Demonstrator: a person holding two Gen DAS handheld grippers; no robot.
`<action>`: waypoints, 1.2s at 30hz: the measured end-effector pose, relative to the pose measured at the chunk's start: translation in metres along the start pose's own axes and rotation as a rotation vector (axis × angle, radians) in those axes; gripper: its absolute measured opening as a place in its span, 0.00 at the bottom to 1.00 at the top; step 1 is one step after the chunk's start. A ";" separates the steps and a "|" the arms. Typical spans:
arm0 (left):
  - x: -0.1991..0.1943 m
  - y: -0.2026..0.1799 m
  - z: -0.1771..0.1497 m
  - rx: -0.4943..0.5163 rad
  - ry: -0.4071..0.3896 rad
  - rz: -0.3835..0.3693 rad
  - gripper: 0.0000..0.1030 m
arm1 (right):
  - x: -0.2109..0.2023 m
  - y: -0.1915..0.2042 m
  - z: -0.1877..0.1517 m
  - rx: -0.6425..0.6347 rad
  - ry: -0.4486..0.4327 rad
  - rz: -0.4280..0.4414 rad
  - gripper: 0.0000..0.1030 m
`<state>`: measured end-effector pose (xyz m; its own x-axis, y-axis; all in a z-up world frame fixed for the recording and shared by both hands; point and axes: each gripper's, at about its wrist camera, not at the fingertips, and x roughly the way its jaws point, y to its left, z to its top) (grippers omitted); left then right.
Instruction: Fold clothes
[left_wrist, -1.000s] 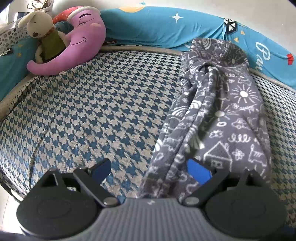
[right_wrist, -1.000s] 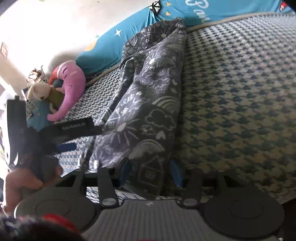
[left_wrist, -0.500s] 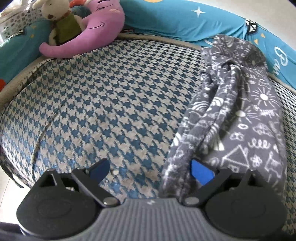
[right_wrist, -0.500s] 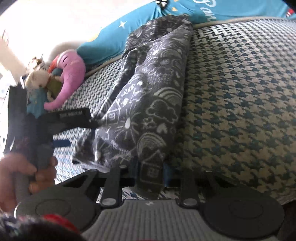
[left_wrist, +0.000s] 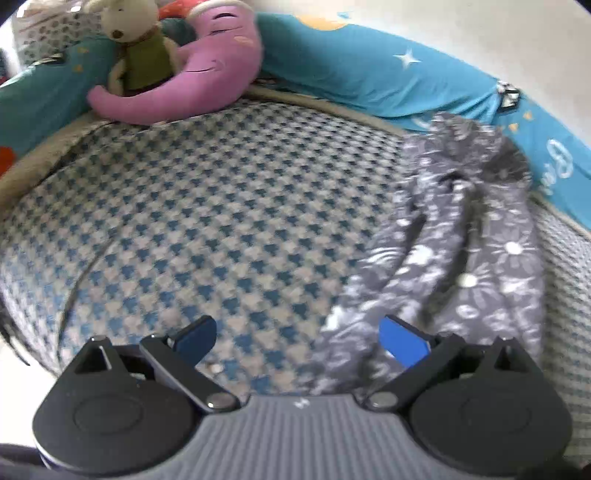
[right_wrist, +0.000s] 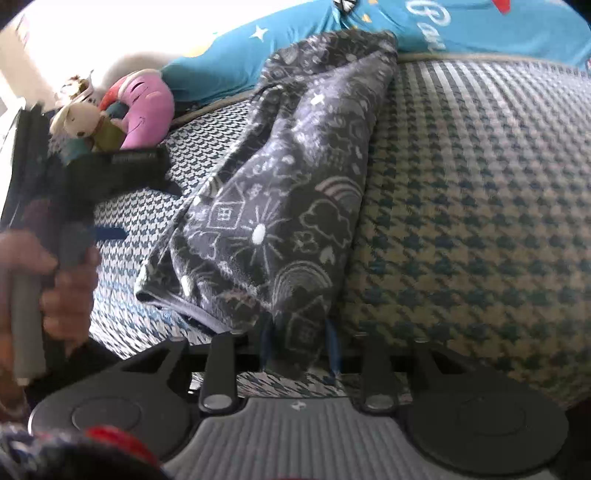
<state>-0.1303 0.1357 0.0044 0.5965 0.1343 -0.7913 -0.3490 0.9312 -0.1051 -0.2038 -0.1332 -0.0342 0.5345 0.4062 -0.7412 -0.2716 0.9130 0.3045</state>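
Grey patterned garment lies in a long bunched strip on the houndstooth mattress, far end up against the blue bumper cushion. White doodles on the cloth: houses, suns, rainbows.

Right tool: blue pads drawn close, pinching the near hem of the garment; cloth fills the gap between them.

Left tool: fingers spread wide over the mattress, nothing between them. Its right-side pad sits at the garment's left edge; touching or just above, hard to say, the picture is smeared there. From the right wrist view a hand grips that tool's handle, off to the garment's left.

Far corner: purple plush with a rabbit toy leaning against it, well apart from the garment.
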 end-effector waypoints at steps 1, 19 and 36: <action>0.001 -0.005 0.002 0.016 -0.004 0.002 0.96 | -0.002 0.002 0.001 -0.028 -0.004 -0.004 0.30; 0.040 -0.072 0.048 0.105 -0.016 -0.019 0.96 | 0.004 -0.025 0.065 -0.189 -0.044 0.009 0.31; 0.095 -0.069 0.068 0.115 0.072 0.093 0.97 | 0.042 -0.084 0.139 -0.048 -0.090 0.029 0.39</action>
<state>-0.0008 0.1073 -0.0229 0.5108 0.2006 -0.8360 -0.3125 0.9492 0.0368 -0.0474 -0.1870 -0.0083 0.5948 0.4358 -0.6755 -0.3244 0.8990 0.2943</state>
